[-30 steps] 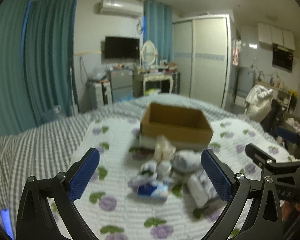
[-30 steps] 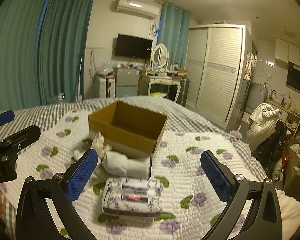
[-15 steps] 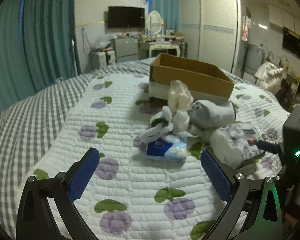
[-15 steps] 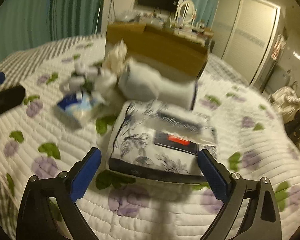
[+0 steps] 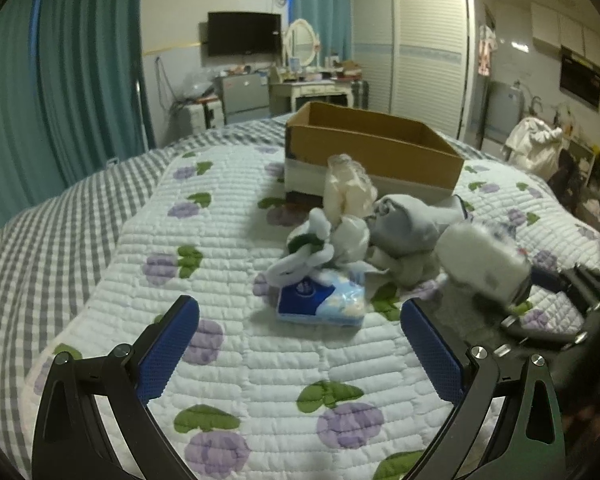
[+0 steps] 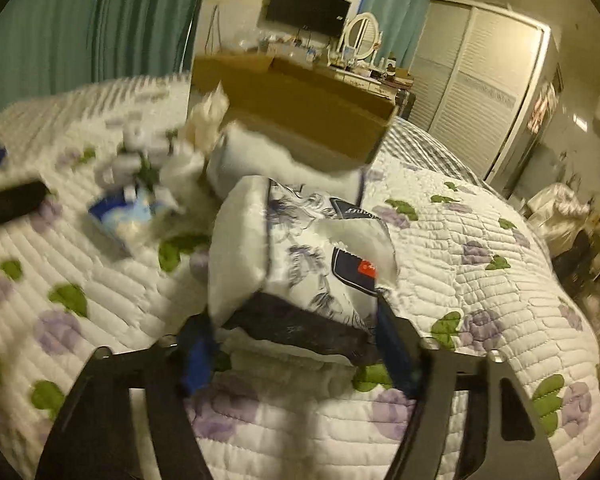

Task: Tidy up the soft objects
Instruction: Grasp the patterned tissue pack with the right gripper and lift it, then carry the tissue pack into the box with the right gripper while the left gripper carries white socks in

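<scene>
On the quilted bed (image 5: 228, 216) with purple flowers, my right gripper (image 6: 296, 344) has now closed its blue pads on the near end of the floral tissue pack (image 6: 300, 248), which was lying free between them half a second ago and now tilts up. My left gripper (image 5: 300, 344) stays wide open over the quilt, short of the small blue pack (image 5: 320, 300), the grey cloth (image 5: 408, 224) and the cardboard box (image 5: 372, 152) beyond.

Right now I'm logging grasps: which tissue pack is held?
The large floral tissue pack, between the right gripper fingers; the small blue pack lies untouched.
</scene>
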Tool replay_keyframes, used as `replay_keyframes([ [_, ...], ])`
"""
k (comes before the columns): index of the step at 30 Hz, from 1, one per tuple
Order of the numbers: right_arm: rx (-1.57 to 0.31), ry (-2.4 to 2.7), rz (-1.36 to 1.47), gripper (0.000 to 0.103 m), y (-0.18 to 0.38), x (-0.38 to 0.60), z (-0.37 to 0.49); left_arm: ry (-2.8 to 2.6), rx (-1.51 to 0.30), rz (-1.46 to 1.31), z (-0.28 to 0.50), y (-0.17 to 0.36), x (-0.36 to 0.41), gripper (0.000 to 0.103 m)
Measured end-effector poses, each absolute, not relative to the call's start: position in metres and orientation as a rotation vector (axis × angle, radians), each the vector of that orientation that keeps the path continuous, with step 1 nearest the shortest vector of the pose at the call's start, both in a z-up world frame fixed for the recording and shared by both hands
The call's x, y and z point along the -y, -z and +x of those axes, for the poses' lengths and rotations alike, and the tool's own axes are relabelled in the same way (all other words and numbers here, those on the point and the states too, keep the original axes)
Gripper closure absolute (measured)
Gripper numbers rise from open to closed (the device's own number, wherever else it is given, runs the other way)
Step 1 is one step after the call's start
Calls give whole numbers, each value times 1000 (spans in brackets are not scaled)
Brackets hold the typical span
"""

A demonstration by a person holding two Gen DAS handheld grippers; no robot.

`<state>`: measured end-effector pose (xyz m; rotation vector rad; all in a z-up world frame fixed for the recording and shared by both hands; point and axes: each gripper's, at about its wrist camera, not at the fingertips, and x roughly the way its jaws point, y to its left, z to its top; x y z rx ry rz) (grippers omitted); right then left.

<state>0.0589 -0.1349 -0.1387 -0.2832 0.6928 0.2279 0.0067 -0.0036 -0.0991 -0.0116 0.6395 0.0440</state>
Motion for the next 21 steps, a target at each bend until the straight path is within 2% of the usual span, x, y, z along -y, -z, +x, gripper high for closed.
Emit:
replay_keyframes([
  [3, -653, -250, -189, 45, 115, 150, 57, -38, -640, -9, 15, 98, 3, 2],
  [7, -569, -222, -182, 45, 84, 157, 61, -30, -637, -5, 35, 96, -1, 2],
  [9, -542, -207, -184, 45, 72, 157, 73, -20, -647, -20, 51, 99, -5, 9],
  [12, -529, -178, -203, 45, 66, 148, 98, -11, -689, -45, 73, 109, -10, 11],
  [14, -538, -167, -221, 45, 72, 140, 114, -6, -708, -51, 87, 118, -13, 21],
  [18, -563, -165, -225, 45, 86, 131, 128, 19, -743, -59, 108, 134, -16, 28],
  [20, -574, -167, -228, 45, 93, 133, 129, 41, -767, -62, 112, 139, -15, 53],
  [21, -582, -169, -228, 45, 95, 133, 130, 49, -781, -65, 113, 142, -15, 57],
])
